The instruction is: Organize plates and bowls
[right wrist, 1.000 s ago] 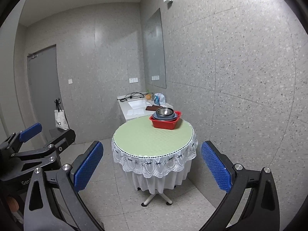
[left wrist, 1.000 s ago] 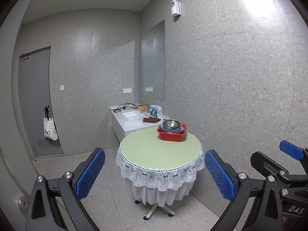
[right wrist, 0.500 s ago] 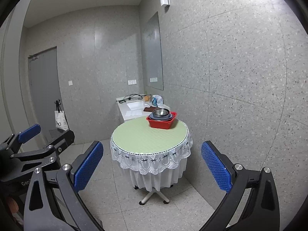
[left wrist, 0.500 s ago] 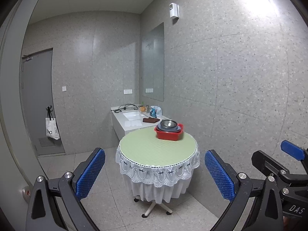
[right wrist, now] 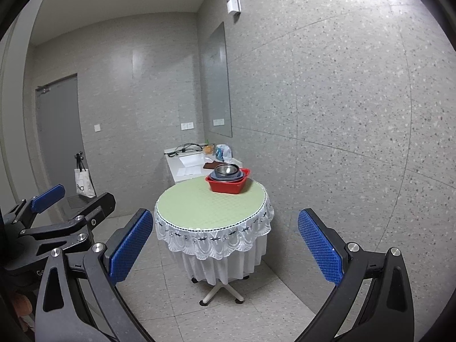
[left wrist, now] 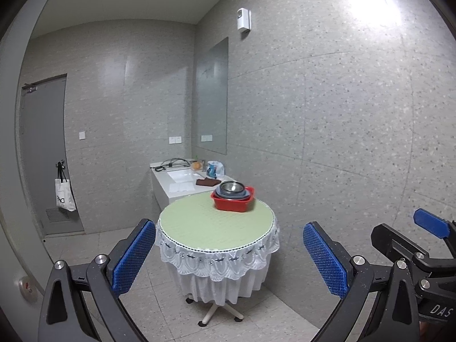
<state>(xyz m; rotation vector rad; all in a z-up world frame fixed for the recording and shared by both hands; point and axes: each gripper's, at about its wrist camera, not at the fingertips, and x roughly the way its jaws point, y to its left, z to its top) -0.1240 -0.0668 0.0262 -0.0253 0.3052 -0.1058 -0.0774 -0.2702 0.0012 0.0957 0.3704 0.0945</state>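
My left claw (left wrist: 229, 259) and right claw (right wrist: 225, 246) are wide open and empty, well apart from the stacked bowls (left wrist: 231, 190) in the red basin (left wrist: 232, 203) at the tabletop (left wrist: 205, 222) far edge, so I think a careless reach could push it off.

1 table (left wrist: 199, 222), 1 red basin (left wrist: 232, 203)

Both wrist views toward distant table (left wrist: 216, 222)

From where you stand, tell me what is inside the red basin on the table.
The red basin holds a stack: blue-grey dishes with a metal bowl on top. How many dishes lie under the bowl, and the basin's bottom, are hidden.
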